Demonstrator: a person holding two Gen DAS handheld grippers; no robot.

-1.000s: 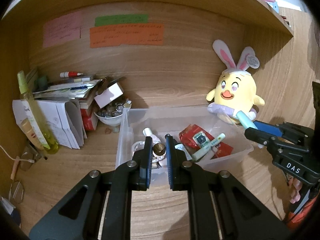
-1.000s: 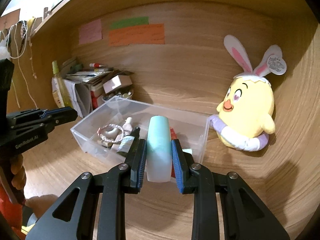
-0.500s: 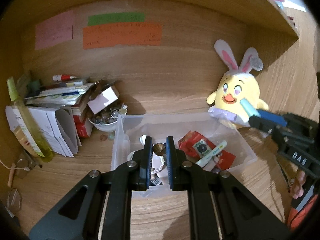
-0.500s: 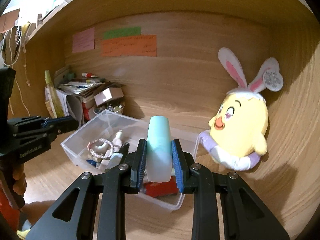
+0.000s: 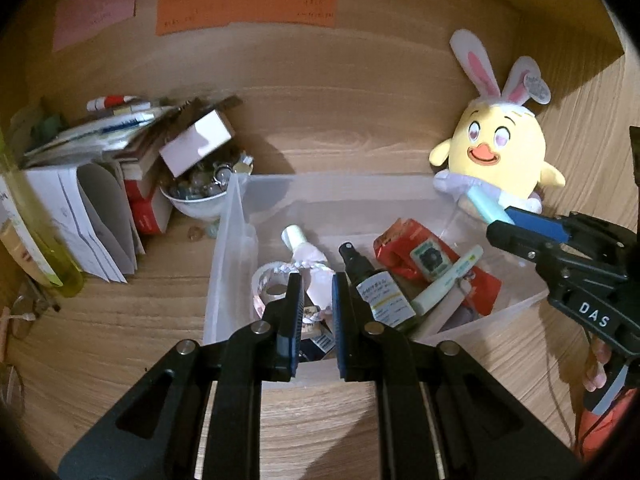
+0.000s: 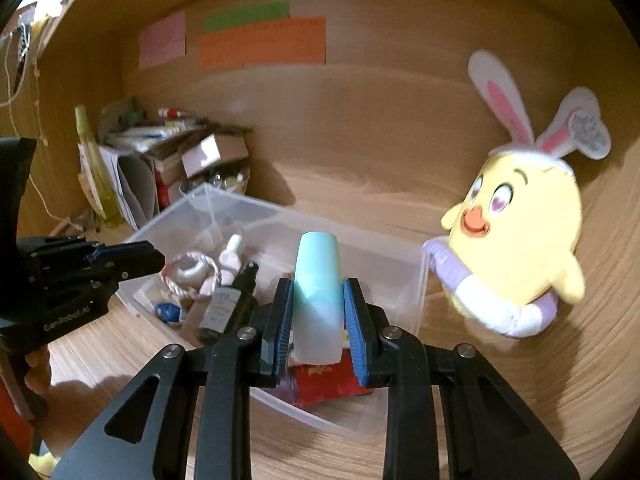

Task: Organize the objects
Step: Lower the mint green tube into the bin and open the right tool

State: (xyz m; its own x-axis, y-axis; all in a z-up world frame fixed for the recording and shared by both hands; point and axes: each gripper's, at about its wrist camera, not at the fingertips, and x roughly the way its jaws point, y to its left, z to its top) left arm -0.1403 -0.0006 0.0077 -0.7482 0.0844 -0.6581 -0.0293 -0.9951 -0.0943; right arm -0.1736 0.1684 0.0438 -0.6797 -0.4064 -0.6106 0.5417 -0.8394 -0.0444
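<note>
A clear plastic bin (image 5: 232, 216) (image 6: 416, 280) stands on the wooden desk and holds several small items: a dark spray bottle (image 5: 372, 284) (image 6: 228, 304), a red packet (image 5: 424, 256), a green pen (image 5: 448, 280), a braided ring (image 5: 288, 270) (image 6: 188, 272). My left gripper (image 5: 314, 304) is over the bin's near left part, its jaws slightly apart with nothing between them. My right gripper (image 6: 316, 312) is shut on a pale mint tube (image 6: 318, 284) (image 5: 486, 206) above the bin's right end.
A yellow bunny-eared plush (image 5: 496, 152) (image 6: 516, 240) sits right of the bin. A bowl of small bits (image 5: 200, 192), a white box (image 5: 196, 140), stacked papers and books (image 5: 92, 192) and a yellow-green bottle (image 5: 36, 216) crowd the left. Coloured notes (image 5: 244, 0) hang on the back wall.
The small brown-capped item between my left fingers is gone and the jaws stand a little wider. My right gripper has carried the mint tube further over the bin.
</note>
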